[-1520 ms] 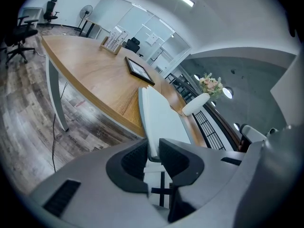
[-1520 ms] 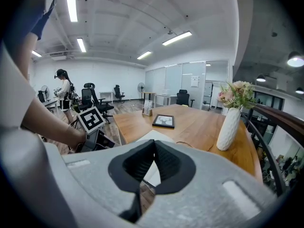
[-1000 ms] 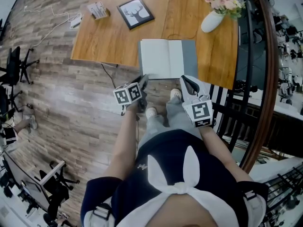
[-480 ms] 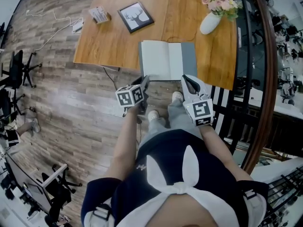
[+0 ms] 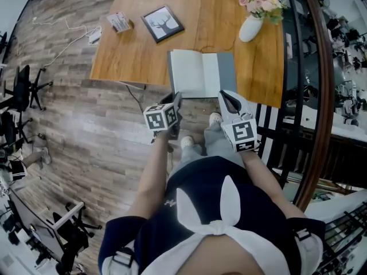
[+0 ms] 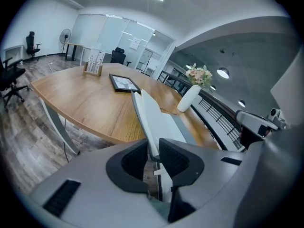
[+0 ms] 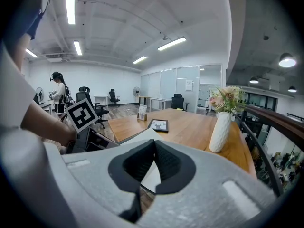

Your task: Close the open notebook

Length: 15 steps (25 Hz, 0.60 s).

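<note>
Pinching: left gripper (image 6: 153, 152), jaws narrow on the left cover of the notebook (image 5: 194, 73), at the tabletop's (image 5: 137, 44) near edge.
Right gripper (image 7: 153, 146): jaws together, empty.
Technique: arc the cover rightward without dragging.

Bright, even light falls from ceiling strips (image 7: 71, 4). The floor (image 5: 74, 113) has a pale sheen. Edges bend and darken. The right hand-held gripper (image 7: 154, 144) looks soft.

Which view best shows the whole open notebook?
The head view: the notebook lies open, whole, at the near edge of the table. The left gripper view shows a leaf edge-on between its jaws; the right gripper view shows only a white corner behind its jaws.
</note>
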Each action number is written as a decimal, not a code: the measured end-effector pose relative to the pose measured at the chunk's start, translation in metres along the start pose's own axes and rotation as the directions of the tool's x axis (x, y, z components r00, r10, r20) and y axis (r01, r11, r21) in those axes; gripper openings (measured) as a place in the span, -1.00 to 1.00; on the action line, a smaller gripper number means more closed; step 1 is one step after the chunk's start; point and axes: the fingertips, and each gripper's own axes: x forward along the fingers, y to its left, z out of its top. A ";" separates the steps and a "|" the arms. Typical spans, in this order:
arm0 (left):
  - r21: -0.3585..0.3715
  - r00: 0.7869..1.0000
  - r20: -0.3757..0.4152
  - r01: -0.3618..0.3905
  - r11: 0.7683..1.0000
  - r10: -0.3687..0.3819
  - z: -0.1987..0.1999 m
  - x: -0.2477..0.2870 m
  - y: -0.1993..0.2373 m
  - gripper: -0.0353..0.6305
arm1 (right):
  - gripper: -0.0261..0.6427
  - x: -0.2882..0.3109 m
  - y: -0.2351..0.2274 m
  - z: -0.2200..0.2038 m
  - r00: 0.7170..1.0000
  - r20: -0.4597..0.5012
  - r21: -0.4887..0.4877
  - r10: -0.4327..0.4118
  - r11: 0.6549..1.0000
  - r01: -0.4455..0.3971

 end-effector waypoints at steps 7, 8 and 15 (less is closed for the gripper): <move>0.043 1.000 0.006 -0.017 0.999 0.016 0.004 -0.004 -0.009 -0.63 | -0.93 -0.006 -0.002 -0.001 1.000 0.007 0.002 -0.010 1.000 0.010; 0.048 1.000 0.006 -0.017 0.999 0.017 0.005 -0.004 -0.011 -0.63 | -0.93 -0.007 -0.002 -0.001 1.000 0.007 0.002 -0.011 1.000 0.011; 0.097 0.999 0.008 -0.034 0.995 0.033 0.013 -0.008 -0.019 -0.62 | -0.93 -0.012 -0.008 -0.005 1.000 0.010 0.004 -0.021 1.000 0.021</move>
